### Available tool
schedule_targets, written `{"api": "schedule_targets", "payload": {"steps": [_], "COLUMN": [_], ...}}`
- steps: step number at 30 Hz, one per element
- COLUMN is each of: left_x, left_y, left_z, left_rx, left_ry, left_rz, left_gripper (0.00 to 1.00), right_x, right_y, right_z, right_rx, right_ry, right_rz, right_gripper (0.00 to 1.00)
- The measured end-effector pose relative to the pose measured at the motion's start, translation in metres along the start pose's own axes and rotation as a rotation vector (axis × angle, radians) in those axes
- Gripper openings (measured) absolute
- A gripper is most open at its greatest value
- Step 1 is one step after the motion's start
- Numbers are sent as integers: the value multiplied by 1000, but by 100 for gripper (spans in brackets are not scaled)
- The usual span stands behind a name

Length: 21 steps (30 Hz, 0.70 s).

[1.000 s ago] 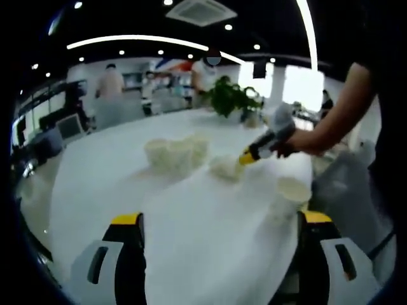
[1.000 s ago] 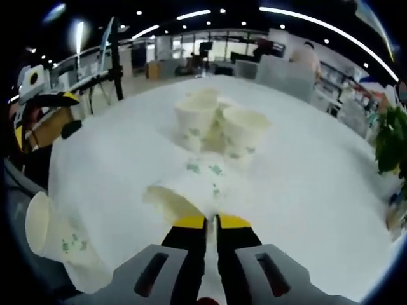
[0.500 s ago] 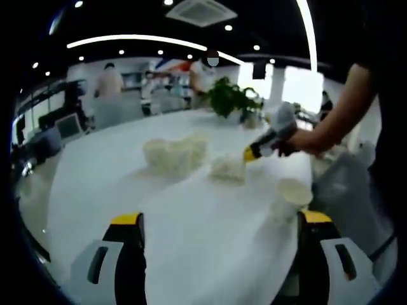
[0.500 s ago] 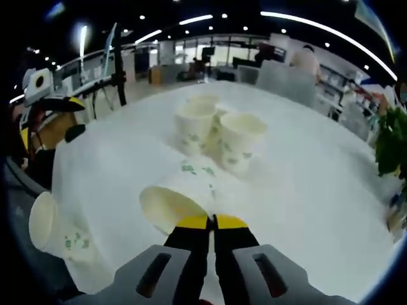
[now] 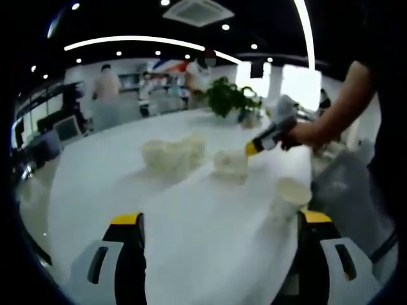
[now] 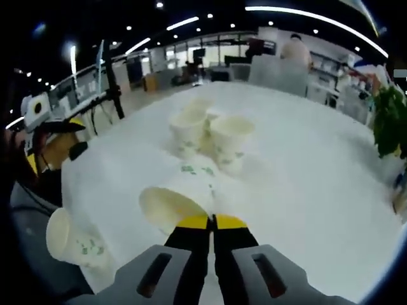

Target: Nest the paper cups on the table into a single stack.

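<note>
In the right gripper view the right gripper point(image 6: 212, 221) has its yellow-tipped jaws pressed together on the wall of a paper cup point(image 6: 180, 201), which lies tilted on its side with its open mouth facing down-left in the view. Beyond it, a cluster of upright cups point(image 6: 206, 135) stands close together on the white desk point(image 6: 305, 190), printed with small green marks. Another single cup point(image 6: 73, 238) sits at the desk's near-left edge, leaning with its mouth toward the left. A green plant point(image 6: 389, 121) shows at the far right, and a monitor stand point(image 6: 109, 79) rises behind the desk on the left.

In the left gripper view the left gripper point(image 5: 219, 222) has its jaws spread wide apart, one at each lower side of the view, with nothing between them but bare desk point(image 5: 191, 216). Further along the desk, a person's hand point(image 5: 302, 135) holds the right gripper point(image 5: 252, 148), whose yellow tip touches the pinched cup point(image 5: 230, 163). The cluster of cups point(image 5: 172, 154) stands just to the left of it (blurred, so the count is unclear). The single cup point(image 5: 290, 194) stands near the desk's right edge, well apart from the cluster. The plant point(image 5: 230, 98) sits at the far end, with people standing behind it
</note>
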State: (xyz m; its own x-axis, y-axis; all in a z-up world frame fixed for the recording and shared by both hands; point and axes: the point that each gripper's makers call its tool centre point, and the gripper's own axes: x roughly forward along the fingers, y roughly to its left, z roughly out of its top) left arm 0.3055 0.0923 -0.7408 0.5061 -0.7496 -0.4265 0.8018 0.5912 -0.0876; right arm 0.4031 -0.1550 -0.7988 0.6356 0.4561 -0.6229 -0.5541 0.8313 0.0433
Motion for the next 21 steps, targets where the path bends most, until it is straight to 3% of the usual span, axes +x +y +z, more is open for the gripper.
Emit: {"api": "schedule_targets", "payload": {"steps": [8, 17, 21], "left_x": [1, 6, 5], "left_y": [-4, -13, -15], "left_z": [0, -1, 5], "left_rx": [24, 41, 52], "left_ry": [7, 28, 8], "left_rz": [-22, -45, -48], "left_gripper": [99, 98, 98], "right_x": [-15, -41, -52], "right_y": [-5, -8, -2], "right_z": [8, 32, 51], "right_rx": [-32, 79, 163], "right_ry": [39, 12, -21], "right_rz": [28, 71, 120], "right_gripper": [0, 0, 0]}}
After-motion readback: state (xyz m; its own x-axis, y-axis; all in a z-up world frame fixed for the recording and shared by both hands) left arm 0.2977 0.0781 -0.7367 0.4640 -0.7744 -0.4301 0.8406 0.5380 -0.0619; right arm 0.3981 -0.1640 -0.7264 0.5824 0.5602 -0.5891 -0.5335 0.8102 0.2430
